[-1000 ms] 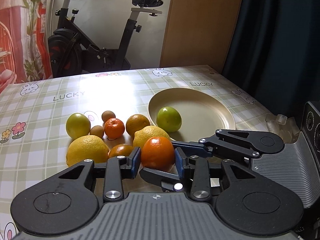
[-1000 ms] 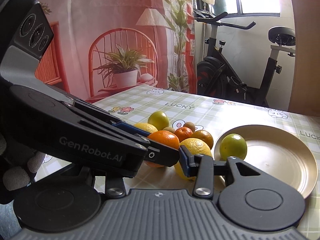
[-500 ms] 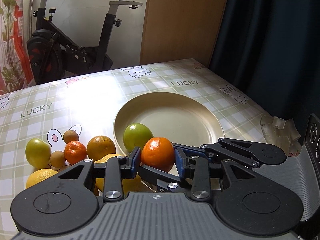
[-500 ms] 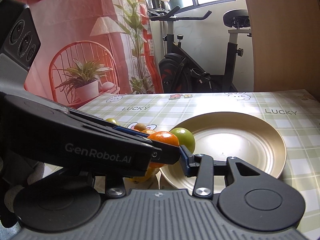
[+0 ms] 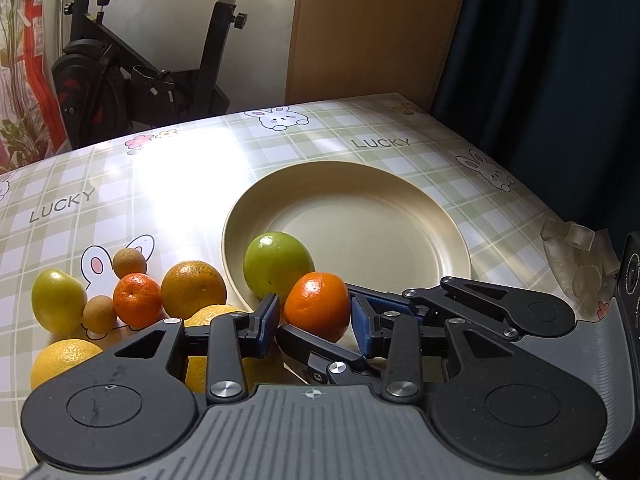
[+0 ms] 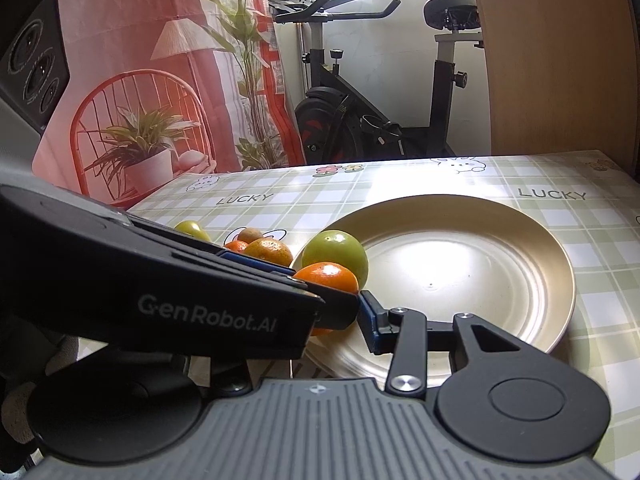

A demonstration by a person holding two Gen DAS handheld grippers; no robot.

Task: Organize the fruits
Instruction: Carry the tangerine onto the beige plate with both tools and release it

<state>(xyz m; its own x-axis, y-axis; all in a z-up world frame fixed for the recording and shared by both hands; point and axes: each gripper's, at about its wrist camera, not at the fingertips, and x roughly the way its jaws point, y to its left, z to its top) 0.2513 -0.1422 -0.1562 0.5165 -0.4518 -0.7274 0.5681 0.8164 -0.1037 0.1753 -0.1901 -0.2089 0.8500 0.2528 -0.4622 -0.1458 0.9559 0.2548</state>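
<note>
My left gripper [image 5: 316,322] is shut on an orange [image 5: 318,306], held low over the near-left rim of the beige plate [image 5: 400,208]. A green fruit [image 5: 276,264] lies on the plate just behind the orange. The loose pile to the left holds a yellow-green fruit [image 5: 58,304], a small orange [image 5: 136,300], a larger orange [image 5: 194,294], lemons [image 5: 60,360] and small brown fruits [image 5: 129,263]. My right gripper [image 6: 324,320] stands open close beside the left one. Its left finger is hidden behind the left gripper's body, and its right finger reaches over the plate [image 6: 520,240].
Crumpled clear plastic [image 5: 576,256] lies near the table's right edge. An exercise bike [image 5: 140,80] stands beyond the far edge, beside a wooden panel [image 5: 372,28] and a dark curtain [image 5: 540,60]. The checked tablecloth [image 5: 160,184] is bare behind the plate.
Both grippers moved right, from the fruit pile to the plate. The orange travelled with the left gripper and now sits by the green fruit at the plate's rim.
</note>
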